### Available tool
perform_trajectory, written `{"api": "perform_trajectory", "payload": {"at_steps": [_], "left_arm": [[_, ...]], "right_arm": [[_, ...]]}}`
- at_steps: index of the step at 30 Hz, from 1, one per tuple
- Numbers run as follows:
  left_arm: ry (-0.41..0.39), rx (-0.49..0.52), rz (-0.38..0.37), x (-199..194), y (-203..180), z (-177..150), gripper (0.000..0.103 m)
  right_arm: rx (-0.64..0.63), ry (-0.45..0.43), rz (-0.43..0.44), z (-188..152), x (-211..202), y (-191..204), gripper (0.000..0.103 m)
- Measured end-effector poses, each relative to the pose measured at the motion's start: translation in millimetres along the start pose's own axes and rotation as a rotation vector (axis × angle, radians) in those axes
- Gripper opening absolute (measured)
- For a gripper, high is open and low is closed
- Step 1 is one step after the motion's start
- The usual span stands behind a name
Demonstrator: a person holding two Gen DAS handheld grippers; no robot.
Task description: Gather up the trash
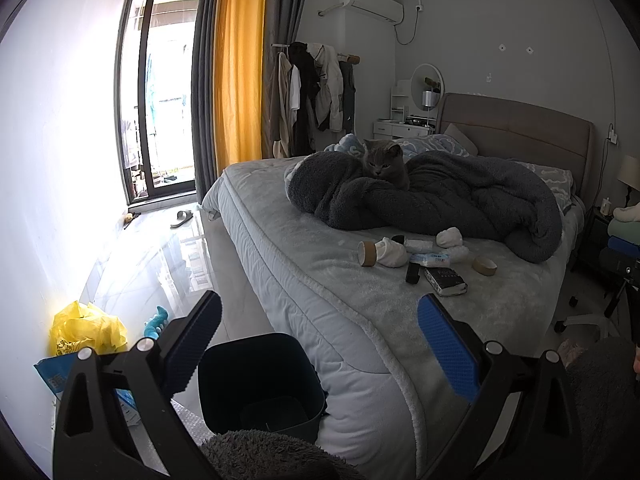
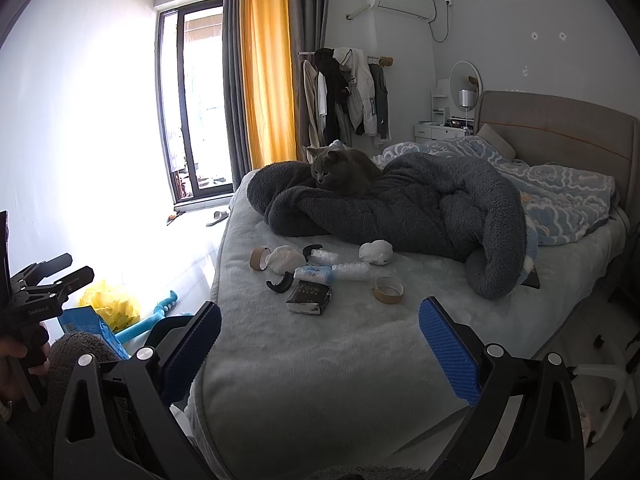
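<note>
Trash lies in a cluster on the grey bed [image 2: 320,360]: a black tissue pack [image 2: 309,298] [image 1: 445,281], a cardboard tape roll [image 2: 388,290] [image 1: 484,265], a second roll [image 2: 259,258] [image 1: 367,253], crumpled white paper [image 2: 285,260] [image 2: 376,252], a blue-white pack [image 2: 315,274] and a black curved piece [image 2: 280,285]. A dark bin [image 1: 260,384] stands on the floor beside the bed. My left gripper [image 1: 320,340] is open and empty above the bin. My right gripper [image 2: 320,344] is open and empty over the bed's near corner. The left gripper also shows in the right wrist view [image 2: 48,284].
A grey cat [image 2: 340,172] sits on a dark fleece blanket [image 2: 420,208] behind the trash. A yellow bag [image 1: 86,330], a blue packet [image 1: 52,380] and a teal toy [image 1: 156,322] lie on the floor by the wall. An office chair base [image 1: 584,320] stands right of the bed.
</note>
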State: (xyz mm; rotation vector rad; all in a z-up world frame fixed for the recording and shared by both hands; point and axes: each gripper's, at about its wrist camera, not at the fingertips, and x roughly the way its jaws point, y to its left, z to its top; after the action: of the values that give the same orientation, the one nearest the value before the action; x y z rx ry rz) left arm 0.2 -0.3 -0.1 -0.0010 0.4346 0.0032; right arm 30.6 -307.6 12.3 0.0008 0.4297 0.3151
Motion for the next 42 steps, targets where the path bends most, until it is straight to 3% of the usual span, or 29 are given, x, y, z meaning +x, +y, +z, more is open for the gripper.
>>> {"api": "perform_trajectory", "payload": {"at_steps": [24,30,32,34,42], "left_arm": [[0.006,-0.004,-0.001,0,0,0,0.1],[0.043,0.009,-0.001,1,0,2,0.1],[0.041,-0.005,-0.03,-2,1,1,0.1],[0.042,-0.021,-0.058,-3,3,3,0.1],[0.039,-0.026,-0.045,1,6,5,0.1]], "right_arm": [[0.001,0.002,0.0,0,1,0,0.1],[-0.001,0.02,0.001,3,2,1,0.1],[0.009,0.012,-0.001,1,0,4,0.1],[-0.012,0.014,0.017,3,0,12,0.1],[-0.074,0.032,0.021,15,4,29,0.1]]}}
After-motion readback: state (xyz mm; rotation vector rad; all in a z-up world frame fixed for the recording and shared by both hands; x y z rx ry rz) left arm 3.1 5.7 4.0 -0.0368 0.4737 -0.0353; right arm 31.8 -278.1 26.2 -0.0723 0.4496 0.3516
